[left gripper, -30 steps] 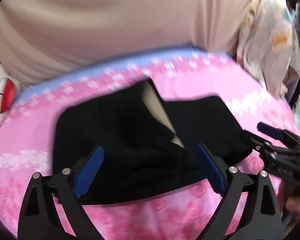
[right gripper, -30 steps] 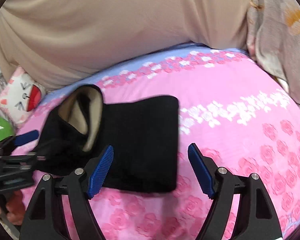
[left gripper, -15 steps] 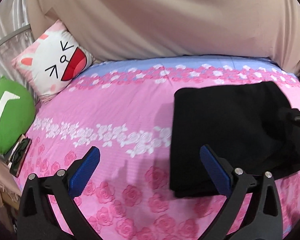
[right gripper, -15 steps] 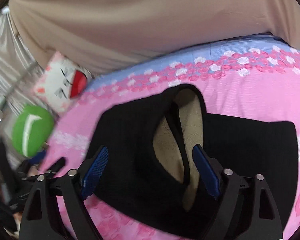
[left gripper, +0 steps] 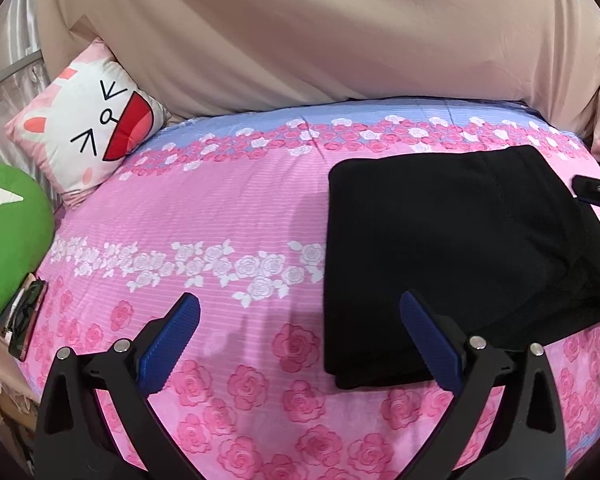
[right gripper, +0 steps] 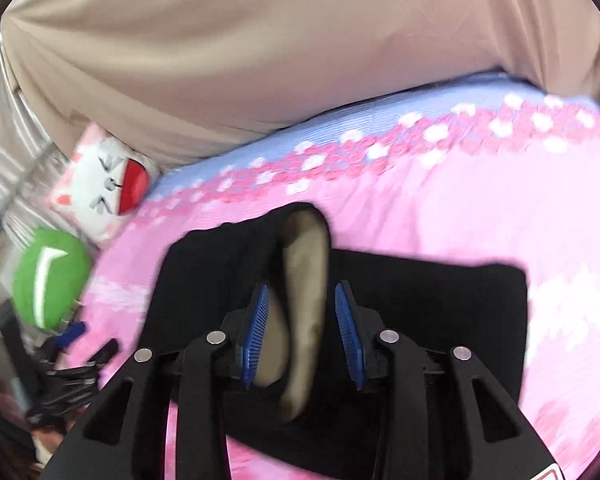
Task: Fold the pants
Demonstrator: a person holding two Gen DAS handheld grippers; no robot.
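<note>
Black pants [left gripper: 452,256] are lying folded into a thick rectangle on the right half of the bed [left gripper: 220,216], whose sheet is pink with printed roses and a blue band along its far edge. We are holding the left gripper [left gripper: 300,344] above the near part of the sheet, its blue-padded fingers [left gripper: 172,340] spread wide and gripping nothing; the right-hand finger is crossing over the near left corner of the pants in this view. At the right edge of the left wrist view, a dark tip of the right gripper [left gripper: 598,194] is showing over the far right side of the pants.

In the right wrist view, which is blurred, we are seeing the right gripper [right gripper: 302,336] low over the pants [right gripper: 420,300], its fingers [right gripper: 256,332] partly drawn together on either side of an upturned flap showing the tan lining [right gripper: 304,312]. Whether the pads are actually pinching that flap, we cannot tell.

To the far left, a white cat-face cushion [left gripper: 88,136] is leaning against a beige drape [left gripper: 320,32], and a green cushion [left gripper: 8,236] is sitting just beside it at the bed's left edge. A pair of dark glasses [left gripper: 26,328] is lying below the green cushion.
</note>
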